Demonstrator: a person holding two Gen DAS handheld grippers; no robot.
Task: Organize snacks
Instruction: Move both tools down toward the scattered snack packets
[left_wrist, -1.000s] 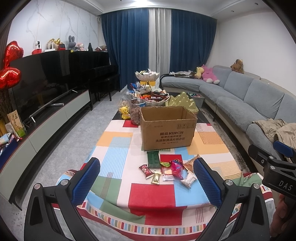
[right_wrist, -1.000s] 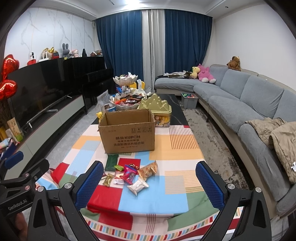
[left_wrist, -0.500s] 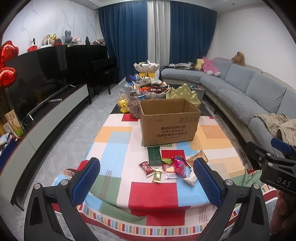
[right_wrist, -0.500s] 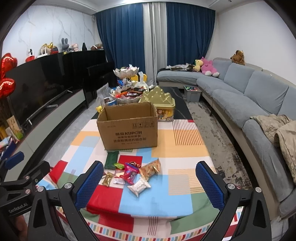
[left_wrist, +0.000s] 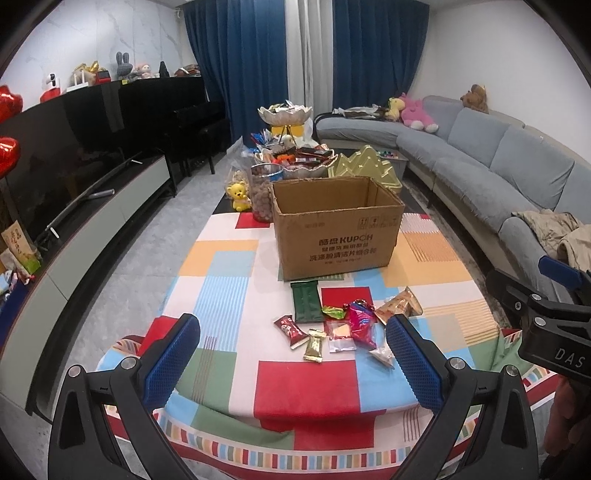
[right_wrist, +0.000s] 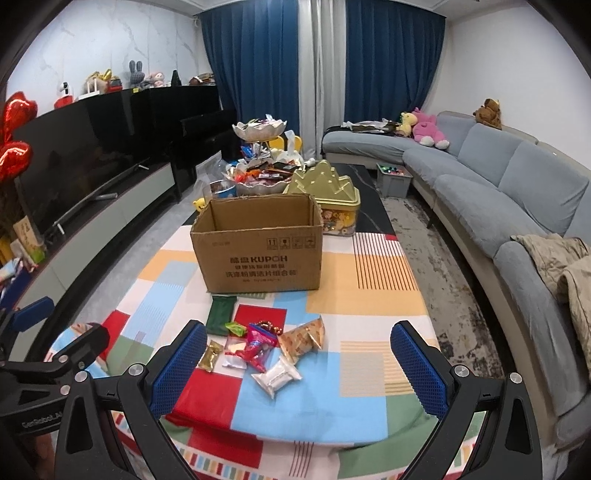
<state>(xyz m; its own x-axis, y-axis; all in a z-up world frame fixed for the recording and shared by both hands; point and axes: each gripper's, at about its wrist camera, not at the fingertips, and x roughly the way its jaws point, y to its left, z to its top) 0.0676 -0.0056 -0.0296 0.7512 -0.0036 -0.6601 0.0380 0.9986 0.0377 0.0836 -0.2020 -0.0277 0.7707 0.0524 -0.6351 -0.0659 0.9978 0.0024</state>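
I see the green packet (left_wrist: 305, 300) lying lengthwise toward the box (left_wrist: 334, 225), ahead of both spread tools: left tool (left_wrist: 293, 360), right tool (right_wrist: 299, 363).

A multicoloured checked tablecloth (left_wrist: 221, 266) carries a brown cardboard box (left_wrist: 336, 236), a dark green packet (left_wrist: 304, 301) and a magenta wrapper (left_wrist: 360, 319).

grey sofa (right_wrist: 509, 184) | blue curtains (right_wrist: 258, 66) | tv (left_wrist: 74, 147) | red balloons (right_wrist: 14, 144)

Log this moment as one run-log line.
phase: approach | left gripper: open, empty | right gripper: open, empty | snacks: loose on tablecloth | cardboard box: open
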